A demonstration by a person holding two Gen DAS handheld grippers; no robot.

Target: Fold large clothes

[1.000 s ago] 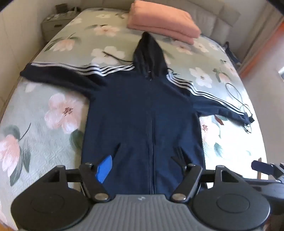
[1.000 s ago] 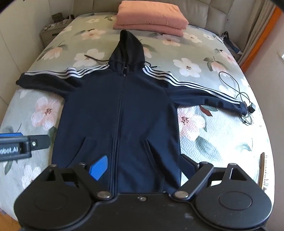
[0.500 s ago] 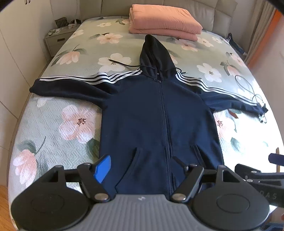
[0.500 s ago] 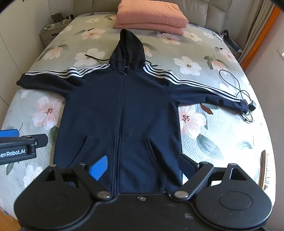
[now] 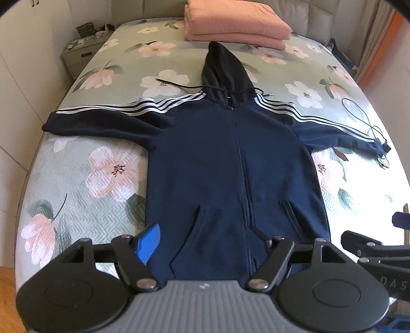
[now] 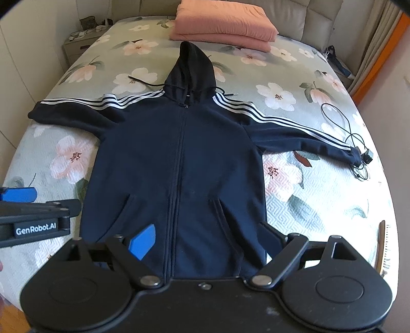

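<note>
A navy zip hoodie (image 5: 230,164) with white sleeve stripes lies flat, front up, on the floral bed, both sleeves spread out and the hood pointing to the headboard. It also shows in the right wrist view (image 6: 179,164). My left gripper (image 5: 205,240) is open and empty, held above the hoodie's hem. My right gripper (image 6: 207,238) is open and empty, also above the hem. Each gripper's side shows at the edge of the other's view.
A folded pink blanket (image 5: 235,23) lies at the head of the bed (image 5: 77,184). A black cable with a plug (image 5: 369,128) lies by the right cuff. A nightstand (image 5: 82,53) stands at the far left. A wooden stick (image 6: 383,246) lies at the bed's right edge.
Both grippers have drawn back and risen a little, so more of the bed shows. The left gripper's view has levelled out. The hoodie has not moved.
</note>
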